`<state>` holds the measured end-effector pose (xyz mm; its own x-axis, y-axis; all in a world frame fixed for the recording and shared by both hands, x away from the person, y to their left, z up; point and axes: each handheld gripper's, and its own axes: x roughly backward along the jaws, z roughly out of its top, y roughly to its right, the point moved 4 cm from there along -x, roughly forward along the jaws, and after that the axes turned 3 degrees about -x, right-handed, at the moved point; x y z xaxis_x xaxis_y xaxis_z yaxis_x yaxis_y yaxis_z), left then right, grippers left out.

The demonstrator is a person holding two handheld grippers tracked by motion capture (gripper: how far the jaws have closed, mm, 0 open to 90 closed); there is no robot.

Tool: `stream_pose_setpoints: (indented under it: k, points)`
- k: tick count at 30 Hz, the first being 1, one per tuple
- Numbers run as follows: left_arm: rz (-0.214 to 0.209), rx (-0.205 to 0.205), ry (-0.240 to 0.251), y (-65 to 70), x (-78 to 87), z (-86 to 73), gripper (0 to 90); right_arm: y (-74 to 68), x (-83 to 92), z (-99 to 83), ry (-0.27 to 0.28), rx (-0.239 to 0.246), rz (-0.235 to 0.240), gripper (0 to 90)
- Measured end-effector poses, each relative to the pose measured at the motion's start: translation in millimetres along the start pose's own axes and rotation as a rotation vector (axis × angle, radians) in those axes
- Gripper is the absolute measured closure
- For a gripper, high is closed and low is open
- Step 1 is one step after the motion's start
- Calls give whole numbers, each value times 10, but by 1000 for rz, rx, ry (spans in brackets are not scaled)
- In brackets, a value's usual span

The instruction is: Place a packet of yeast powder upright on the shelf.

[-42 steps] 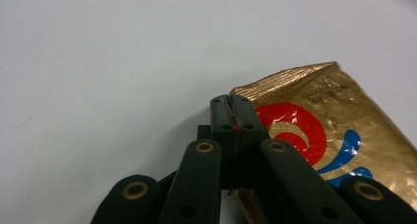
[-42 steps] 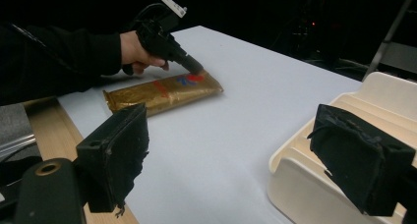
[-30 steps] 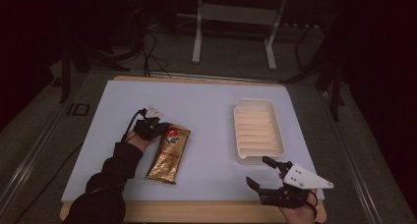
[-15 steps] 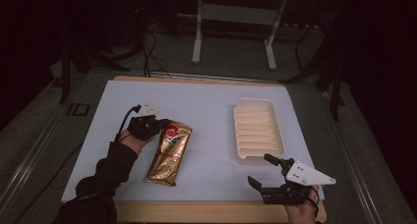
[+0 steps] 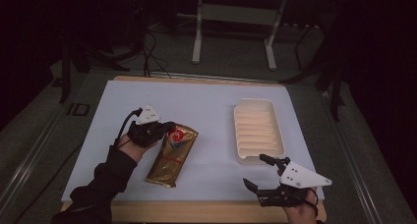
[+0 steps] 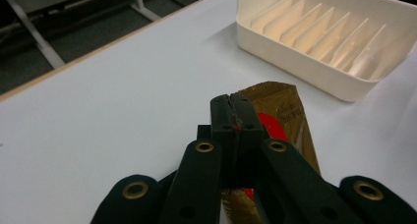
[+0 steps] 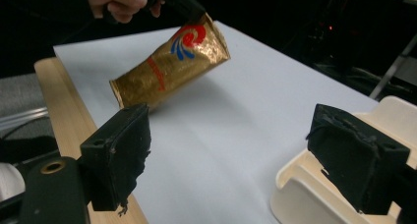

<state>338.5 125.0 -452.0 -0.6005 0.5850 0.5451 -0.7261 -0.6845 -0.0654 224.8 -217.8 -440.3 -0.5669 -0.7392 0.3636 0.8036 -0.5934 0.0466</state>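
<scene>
One gold foil packet [image 5: 173, 154] lies left of the ribbed tray [image 5: 259, 130], left gripper [image 5: 164, 128] clenched on its top seam, right gripper [image 5: 260, 172] released; looks light, crinkly, slippery, so pinch the flat seam

My left gripper [image 5: 164, 128] is black, with a grey three-cornered plate on top and a black cable hanging from it. Its two black jaws have round gold rings on them. My left arm wears a black sleeve [image 5: 101, 182]. My right gripper [image 5: 258, 172] is black too, with thick, rough jaw blocks and a pale plate with small dots.
</scene>
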Motion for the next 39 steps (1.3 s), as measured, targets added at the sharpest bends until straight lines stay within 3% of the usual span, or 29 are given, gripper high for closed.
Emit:
stream_pose_setpoints:
  k: [7, 11, 15, 17, 18, 19, 23, 27, 28, 34, 36, 37, 39]
  points:
    - [-8, -35, 22, 151, 169, 61, 900, 54, 86, 128, 32, 12, -65, 151]
    - [-17, -42, 47, 219, 258, 72, 900, 138, 199, 278, 77, 44, -116, 143]
    - [-28, -47, 56, 270, 327, 86, 900, 167, 134, 324, 47, 16, -83, 152]
    - [-36, -43, 67, 287, 344, 93, 900, 167, 91, 313, 23, 9, -93, 160]
    - [-39, -55, 69, 326, 366, 100, 900, 161, 44, 299, 8, 0, -86, 183]
    - [-41, -59, 73, 346, 377, 103, 900, 130, -65, 261, -29, -31, -13, 201]
    - [-54, -67, 84, 424, 416, 106, 900, 63, -232, 223, -24, -44, 24, 138]
    - [-59, -66, 92, 465, 453, 112, 900, 30, -379, 216, -51, -117, 104, 117]
    - [-53, -69, 93, 475, 464, 116, 900, 24, -418, 206, -67, -125, 104, 116]
    - [-81, -65, 114, 522, 529, 120, 900, -91, -546, 189, -119, -76, 146, 111]
    - [-95, -63, 121, 546, 553, 123, 900, -113, -562, 199, -126, -62, 136, 117]
    - [-91, -65, 126, 555, 566, 127, 900, -178, -601, 237, -141, -36, 156, 141]
    - [-108, -59, 137, 583, 599, 145, 900, -208, -634, 258, -157, -34, 180, 159]
